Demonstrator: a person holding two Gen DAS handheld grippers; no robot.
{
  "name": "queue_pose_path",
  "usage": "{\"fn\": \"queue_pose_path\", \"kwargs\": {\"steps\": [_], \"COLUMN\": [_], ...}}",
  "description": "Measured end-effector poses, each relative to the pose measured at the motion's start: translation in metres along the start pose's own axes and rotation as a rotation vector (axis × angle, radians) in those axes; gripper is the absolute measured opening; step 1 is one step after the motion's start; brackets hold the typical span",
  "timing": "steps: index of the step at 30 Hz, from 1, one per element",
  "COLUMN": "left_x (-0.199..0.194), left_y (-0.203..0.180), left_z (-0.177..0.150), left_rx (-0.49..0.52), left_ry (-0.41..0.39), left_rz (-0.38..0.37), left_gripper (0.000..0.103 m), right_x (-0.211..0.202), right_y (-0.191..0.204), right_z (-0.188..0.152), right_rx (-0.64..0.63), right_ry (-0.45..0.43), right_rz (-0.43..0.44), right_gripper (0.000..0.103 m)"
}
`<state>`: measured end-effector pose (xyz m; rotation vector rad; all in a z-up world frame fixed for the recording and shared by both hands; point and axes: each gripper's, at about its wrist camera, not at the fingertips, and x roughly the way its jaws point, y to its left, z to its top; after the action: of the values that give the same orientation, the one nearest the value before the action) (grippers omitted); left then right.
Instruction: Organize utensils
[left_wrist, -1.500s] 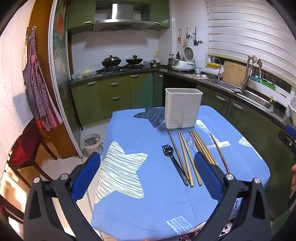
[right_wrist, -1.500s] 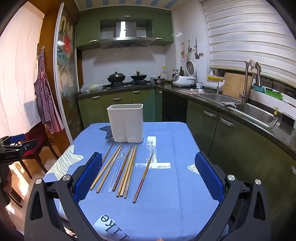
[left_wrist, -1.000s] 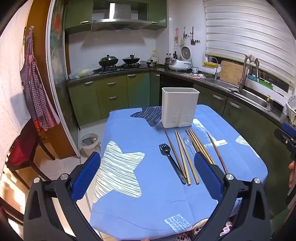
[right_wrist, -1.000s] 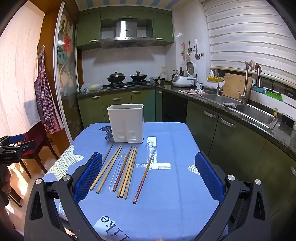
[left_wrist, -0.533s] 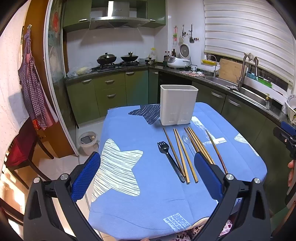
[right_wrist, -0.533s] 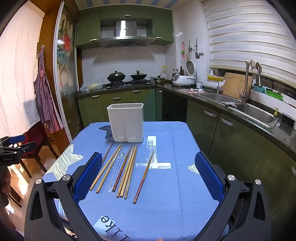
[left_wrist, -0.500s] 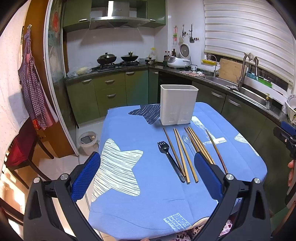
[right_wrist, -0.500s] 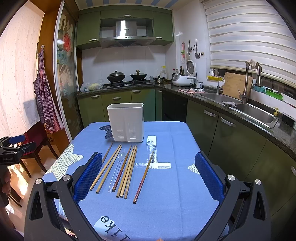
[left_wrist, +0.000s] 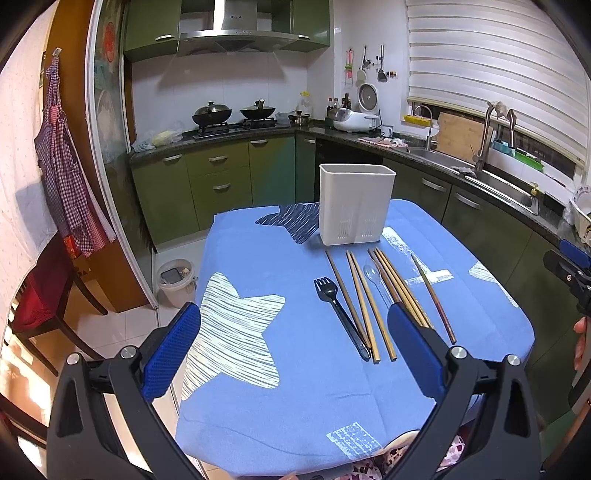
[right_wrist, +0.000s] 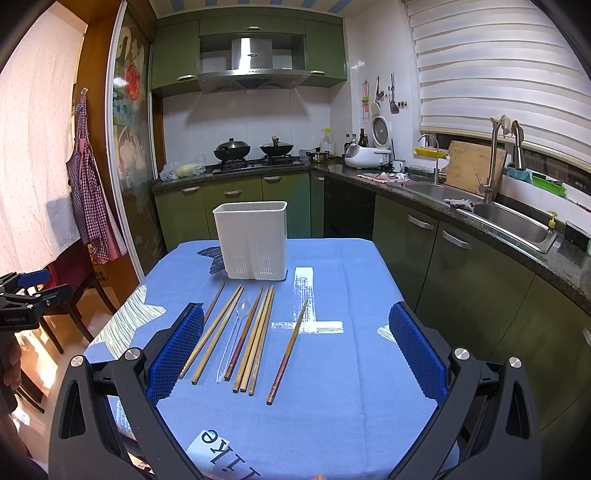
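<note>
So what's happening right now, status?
Left gripper open, empty. Right gripper open, empty. Chopsticks, fork, spoon lying on table before white holder. Nothing blocking.

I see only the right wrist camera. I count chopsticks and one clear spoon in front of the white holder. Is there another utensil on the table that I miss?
Observer: Yes. A black fork lies at the left end of the row, close beside the outermost chopstick. In your view, a finger of the right gripper covers it.
Operator: Which way do its tines point?
Observer: Toward the white holder; the handle points to the near table edge.
Operator: Does the left gripper hold something?
Observer: No. The left gripper is open, with nothing between its blue pads, above the blue tablecloth.
</note>
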<state>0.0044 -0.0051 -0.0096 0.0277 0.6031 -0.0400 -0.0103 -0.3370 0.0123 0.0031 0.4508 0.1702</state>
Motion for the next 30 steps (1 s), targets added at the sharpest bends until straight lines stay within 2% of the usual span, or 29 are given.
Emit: {"fn": "queue_pose_path", "kwargs": {"steps": [30], "left_x": [0.0025], "left_y": [0.0015], "left_z": [-0.0027], "left_rx": [-0.003], "left_ry": [0.013], "left_rz": [-0.001], "left_gripper": [0.096], "right_x": [0.0010], "right_y": [-0.0005], "right_z": [0.0004], "right_rx": [0.007], "right_ry": [0.014], "right_rz": [0.002], "right_gripper": [0.099]}}
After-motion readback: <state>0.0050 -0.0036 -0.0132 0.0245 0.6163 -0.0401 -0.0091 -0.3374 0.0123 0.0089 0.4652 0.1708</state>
